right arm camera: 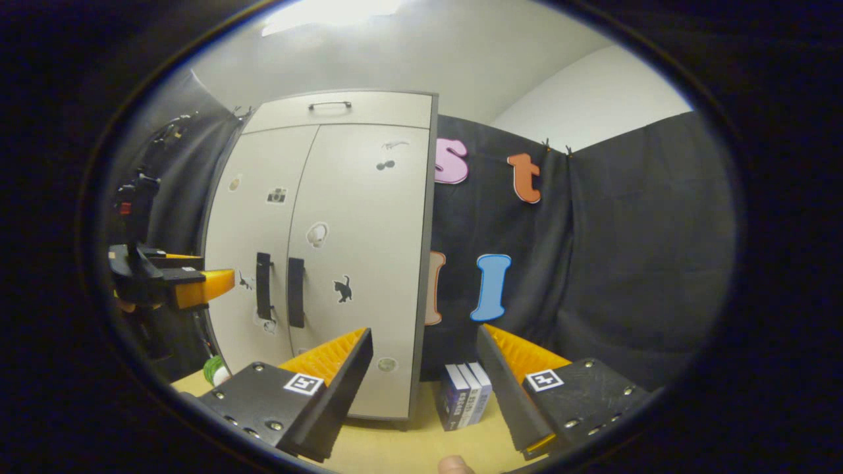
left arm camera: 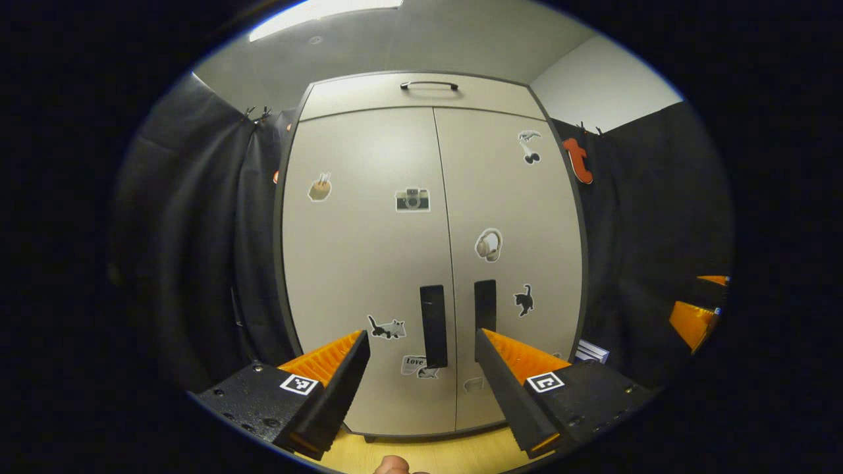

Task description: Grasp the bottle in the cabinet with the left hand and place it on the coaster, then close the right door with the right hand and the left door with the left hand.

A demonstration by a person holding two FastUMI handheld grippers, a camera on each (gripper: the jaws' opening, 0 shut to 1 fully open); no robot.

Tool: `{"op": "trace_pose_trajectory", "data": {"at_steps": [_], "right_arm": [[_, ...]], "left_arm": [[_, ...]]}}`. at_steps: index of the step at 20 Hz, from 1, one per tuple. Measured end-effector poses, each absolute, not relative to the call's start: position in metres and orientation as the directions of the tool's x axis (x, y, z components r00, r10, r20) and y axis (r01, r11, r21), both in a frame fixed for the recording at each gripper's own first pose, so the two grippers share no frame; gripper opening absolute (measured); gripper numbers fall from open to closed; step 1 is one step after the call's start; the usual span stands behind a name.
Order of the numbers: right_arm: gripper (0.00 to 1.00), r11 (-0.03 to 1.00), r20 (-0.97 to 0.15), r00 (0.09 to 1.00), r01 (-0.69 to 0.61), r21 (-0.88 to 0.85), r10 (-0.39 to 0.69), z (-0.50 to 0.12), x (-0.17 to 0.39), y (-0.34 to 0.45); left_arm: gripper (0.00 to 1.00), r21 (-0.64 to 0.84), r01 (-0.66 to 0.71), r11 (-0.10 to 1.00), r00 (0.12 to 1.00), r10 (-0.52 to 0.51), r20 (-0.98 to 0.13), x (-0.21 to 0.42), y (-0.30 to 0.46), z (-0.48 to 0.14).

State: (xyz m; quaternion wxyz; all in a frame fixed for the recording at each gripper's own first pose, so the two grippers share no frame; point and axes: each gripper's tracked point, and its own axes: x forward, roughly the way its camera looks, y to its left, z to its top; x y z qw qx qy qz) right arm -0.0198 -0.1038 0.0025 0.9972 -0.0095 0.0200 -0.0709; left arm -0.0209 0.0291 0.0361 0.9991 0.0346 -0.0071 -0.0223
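A tall beige cabinet (left arm camera: 369,263) faces me in the left gripper view, with both doors shut and stickers on them. Its two black handles (left arm camera: 433,326) (left arm camera: 485,304) flank the centre seam. My left gripper (left arm camera: 421,336) is open in front of the left handle, apart from it, with nothing between its fingers. In the right gripper view the cabinet (right arm camera: 355,217) stands to the left, and my right gripper (right arm camera: 425,330) is open and holds nothing. A small green and white object (right arm camera: 214,372) sits low on the table left of the cabinet, partly hidden.
The cabinet stands on a wooden tabletop (right arm camera: 395,447). Several upright books (right arm camera: 467,395) stand just right of it. The other gripper (right arm camera: 197,286) hovers at the left, level with the handles. An orange gripper part (left arm camera: 691,319) shows at the far right. Black cloth walls surround the booth.
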Motion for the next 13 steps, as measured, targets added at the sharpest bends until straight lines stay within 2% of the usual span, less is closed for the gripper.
{"op": "trace_pose_trajectory", "data": {"at_steps": [6, 9, 10, 13], "right_arm": [[0.96, 0.995, 0.005, 0.996, 0.090, -0.031, -0.090, 0.019, -0.029, -0.096], [0.96, 0.997, 0.013, 0.997, 0.071, -0.042, -0.070, 0.019, -0.030, -0.095], [0.93, 0.997, 0.011, 0.998, 0.066, -0.047, -0.066, 0.019, -0.030, -0.094], [0.96, 0.997, 0.011, 0.998, 0.059, -0.051, -0.059, 0.019, -0.031, -0.099]], "left_arm": [[0.99, 0.014, 0.017, 1.000, 0.999, -0.018, 0.039, -0.072, 0.014, 0.057], [0.99, 0.027, 0.018, 0.999, 0.999, -0.019, 0.042, -0.078, 0.008, 0.058], [0.99, 0.028, 0.020, 0.999, 0.999, -0.021, 0.044, -0.077, 0.004, 0.058], [0.99, 0.028, 0.027, 0.999, 0.999, -0.028, 0.043, -0.077, -0.003, 0.057]]}}
